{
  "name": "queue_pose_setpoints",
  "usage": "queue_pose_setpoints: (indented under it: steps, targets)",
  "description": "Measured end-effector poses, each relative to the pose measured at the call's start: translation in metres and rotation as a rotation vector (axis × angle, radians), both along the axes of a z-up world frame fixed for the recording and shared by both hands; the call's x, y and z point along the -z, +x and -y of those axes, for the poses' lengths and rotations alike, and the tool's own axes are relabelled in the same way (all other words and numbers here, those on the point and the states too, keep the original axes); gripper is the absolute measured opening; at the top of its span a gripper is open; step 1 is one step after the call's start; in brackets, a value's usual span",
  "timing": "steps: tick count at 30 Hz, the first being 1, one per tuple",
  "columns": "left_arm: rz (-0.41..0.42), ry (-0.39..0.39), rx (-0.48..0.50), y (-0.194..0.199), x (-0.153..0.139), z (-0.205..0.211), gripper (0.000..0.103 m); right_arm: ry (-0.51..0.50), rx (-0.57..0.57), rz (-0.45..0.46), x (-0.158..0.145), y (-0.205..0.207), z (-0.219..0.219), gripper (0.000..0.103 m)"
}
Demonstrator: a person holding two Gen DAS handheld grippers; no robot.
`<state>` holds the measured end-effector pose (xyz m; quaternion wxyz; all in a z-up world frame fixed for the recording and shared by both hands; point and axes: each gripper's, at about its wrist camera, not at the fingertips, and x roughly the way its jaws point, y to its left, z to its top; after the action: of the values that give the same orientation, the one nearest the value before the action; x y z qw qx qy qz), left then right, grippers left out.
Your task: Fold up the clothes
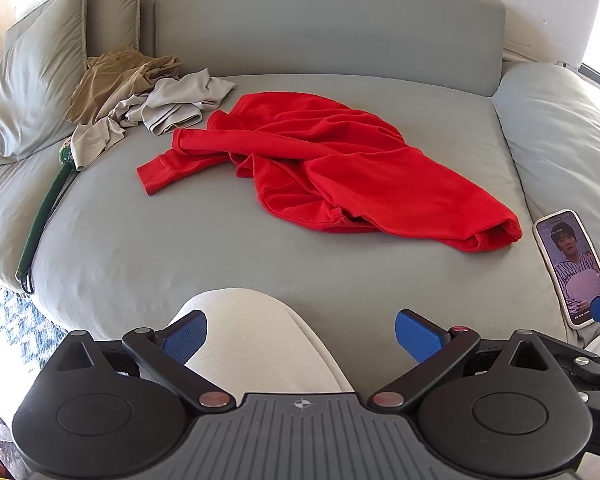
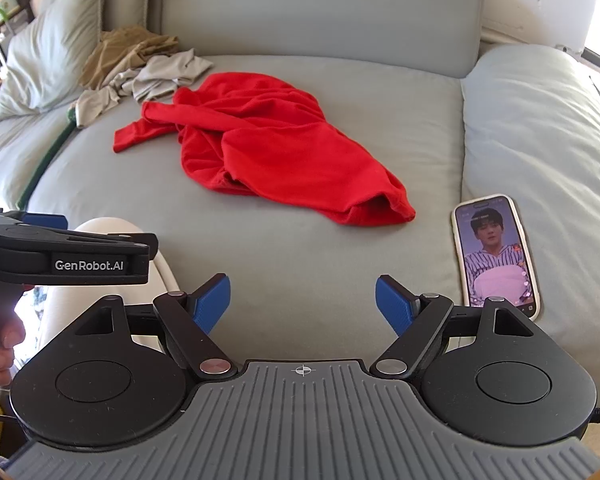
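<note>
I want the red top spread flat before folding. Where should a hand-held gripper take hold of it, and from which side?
Probably the cuffed sleeve end of the red top. It sticks out flat to the left, clear of the crumpled body, so one layer can be pinched. Come from the near left with the left hand-held gripper, which is open and empty, staying short of the beige clothes behind.

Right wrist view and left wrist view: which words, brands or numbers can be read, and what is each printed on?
"GenRobot.AI": white lettering on the side of the black left gripper, seen in the right wrist view.
"D": a cut-off white letter on the black arm of the right gripper's body at the left wrist view's right edge; the rest is out of frame.
White-cased smartphone lying on the grey sofa cushion: small on-screen text is too blurred to read.
</note>
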<state>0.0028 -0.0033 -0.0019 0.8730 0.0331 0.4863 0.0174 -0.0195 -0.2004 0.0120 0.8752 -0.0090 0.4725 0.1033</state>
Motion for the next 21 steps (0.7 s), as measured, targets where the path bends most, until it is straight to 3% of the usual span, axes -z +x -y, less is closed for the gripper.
queue_pose_setpoints:
  steps: [21]
  targets:
    - [-0.001,-0.001,0.002,0.0013,-0.0011,0.0006,0.101,0.005,0.004,-0.003,0.0007,0.0,0.0016,0.082]
